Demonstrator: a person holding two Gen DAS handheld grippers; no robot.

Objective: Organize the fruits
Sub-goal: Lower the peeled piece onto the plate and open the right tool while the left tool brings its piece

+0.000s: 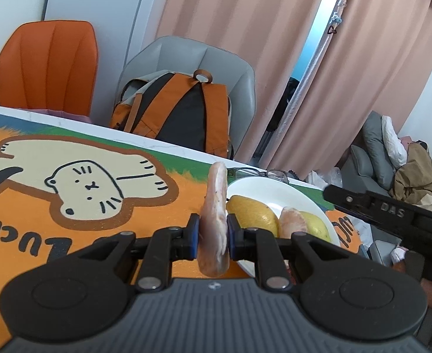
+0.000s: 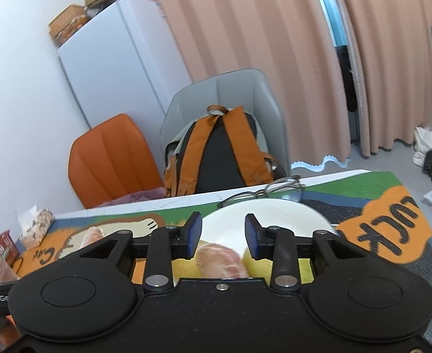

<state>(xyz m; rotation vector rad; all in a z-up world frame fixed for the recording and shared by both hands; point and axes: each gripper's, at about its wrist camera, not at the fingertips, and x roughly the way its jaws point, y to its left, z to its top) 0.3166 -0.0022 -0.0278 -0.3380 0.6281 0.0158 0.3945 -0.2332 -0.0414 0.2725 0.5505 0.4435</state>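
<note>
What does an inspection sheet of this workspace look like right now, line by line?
Surface: table covered by a cat-print mat.
Job's things: peeled fruit wedge; white plate holding yellow peel pieces and another wedge.
Clutter: glasses behind the plate; snack packets at the mat's left end.
Grippers: left hand-held gripper shut on the wedge; right hand-held gripper open above the plate.
Cables: nothing seen.
Surroundings: backpack on a grey chair, orange chair, fridge, curtains.

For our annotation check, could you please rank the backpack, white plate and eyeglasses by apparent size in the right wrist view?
1. Backpack, largest.
2. White plate, though the gripper hides part, and it sits nearer the camera.
3. Eyeglasses, smallest.
</note>
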